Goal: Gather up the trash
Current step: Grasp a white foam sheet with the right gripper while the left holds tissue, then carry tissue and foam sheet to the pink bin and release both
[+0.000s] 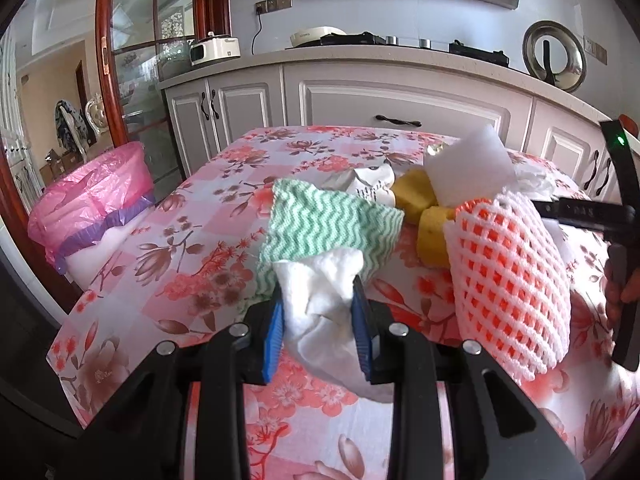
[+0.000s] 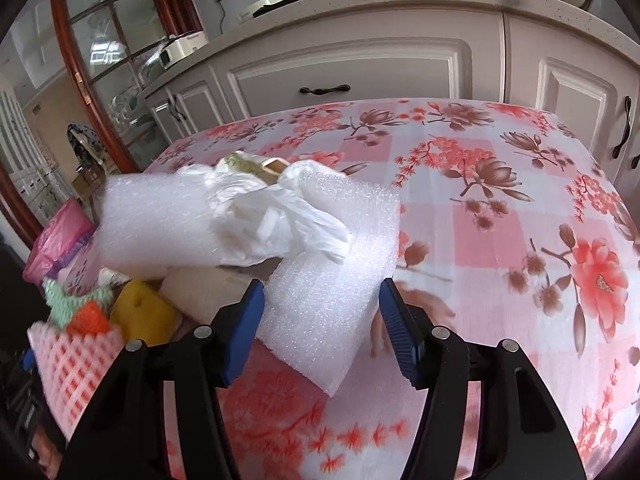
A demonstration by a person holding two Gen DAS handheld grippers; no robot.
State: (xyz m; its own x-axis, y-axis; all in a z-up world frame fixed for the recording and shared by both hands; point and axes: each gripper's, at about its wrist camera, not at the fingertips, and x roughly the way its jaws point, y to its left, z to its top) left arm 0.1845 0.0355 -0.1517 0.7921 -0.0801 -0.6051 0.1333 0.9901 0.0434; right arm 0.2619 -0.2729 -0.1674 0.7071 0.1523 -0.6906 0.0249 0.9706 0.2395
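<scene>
The table [image 1: 168, 248] in its pink flowered cloth takes up most of both views, pushed up close to the grey cabinets [image 1: 384, 104]. At 9 o'clock in the left view, just off the table's edge, sits the bin [image 1: 92, 204] with a pink liner, mouth open. That's presumably where everything ends up, which would explain why the junk is heaped on that side.

The pile runs from about 12 to 3 o'clock in the left view: a foam sheet [image 2: 320, 280], white and bubbly, draped over the heap, then the orange-and-white net sleeve [image 1: 508, 280], a green zigzag rag [image 1: 328, 224], a yellow sponge [image 1: 416, 196] wedged under the foam, and a thin plastic bag [image 2: 276, 216] crumpled on top.

The left gripper [image 1: 320, 328] is clamped on a white tissue [image 1: 320, 292], blue pads squeezing it from both sides, with the wad sticking out past the tips at 12 o'clock. Soft stuff like that needs a proper pinch or it slips out, so the tight hold makes sense.

The right gripper [image 2: 320, 332] is straddling the near end of the foam sheet. Its jaws stand apart with the foam between them; the left pad looks to be at the foam's edge, the right one seems just clear of it, so no real grip yet by the look of it. It's aimed down at the corner, probably because that's the bit sticking free of the pile.
</scene>
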